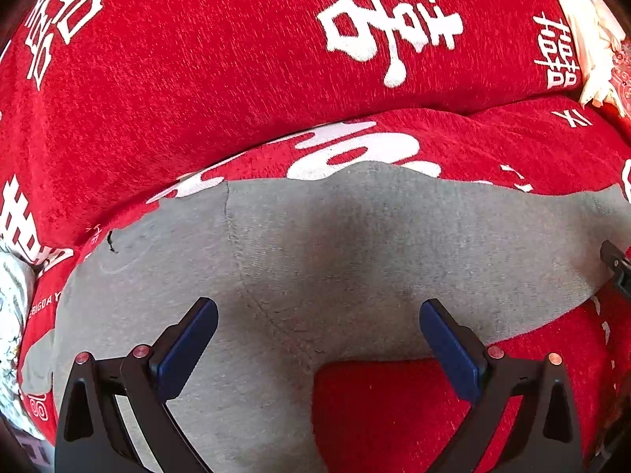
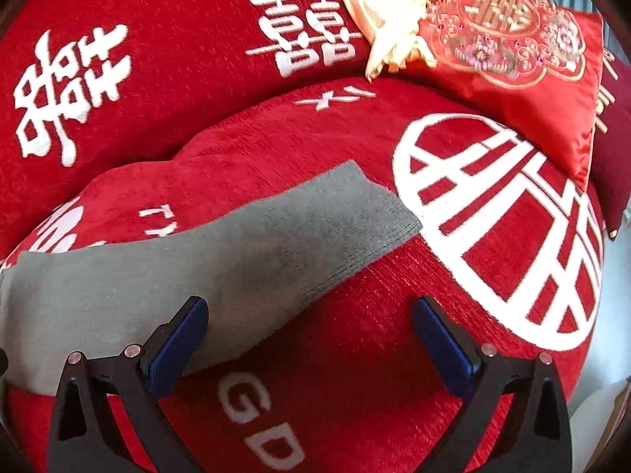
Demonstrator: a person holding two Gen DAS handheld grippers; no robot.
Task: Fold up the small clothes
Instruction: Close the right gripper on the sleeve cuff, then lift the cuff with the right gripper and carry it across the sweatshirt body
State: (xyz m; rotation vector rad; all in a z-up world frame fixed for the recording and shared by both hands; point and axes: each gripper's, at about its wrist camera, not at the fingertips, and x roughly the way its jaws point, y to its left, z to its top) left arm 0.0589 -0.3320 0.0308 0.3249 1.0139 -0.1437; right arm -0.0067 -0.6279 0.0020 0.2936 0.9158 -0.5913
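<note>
A small grey knit garment (image 1: 355, 244) lies flat on a red sofa seat (image 1: 394, 414) with white characters. My left gripper (image 1: 318, 311) hovers open just above its middle, blue pads (image 1: 189, 347) wide apart and nothing between them. In the right wrist view one leg of the grey garment (image 2: 244, 244) stretches toward a ribbed cuff (image 2: 378, 216). My right gripper (image 2: 310, 307) is open over the garment's near edge, its left pad (image 2: 177, 347) above the cloth and its right one above bare red cover. A tip of the other gripper (image 1: 617, 268) shows at the right edge.
The red sofa backrest (image 1: 197, 79) rises behind the seat. An embroidered red cushion (image 2: 520, 63) and a cream bundle of cloth (image 2: 390, 12) rest at the back right. A white patterned fabric (image 1: 10, 315) sits at the left edge. Pale floor (image 2: 607, 374) shows past the seat's right side.
</note>
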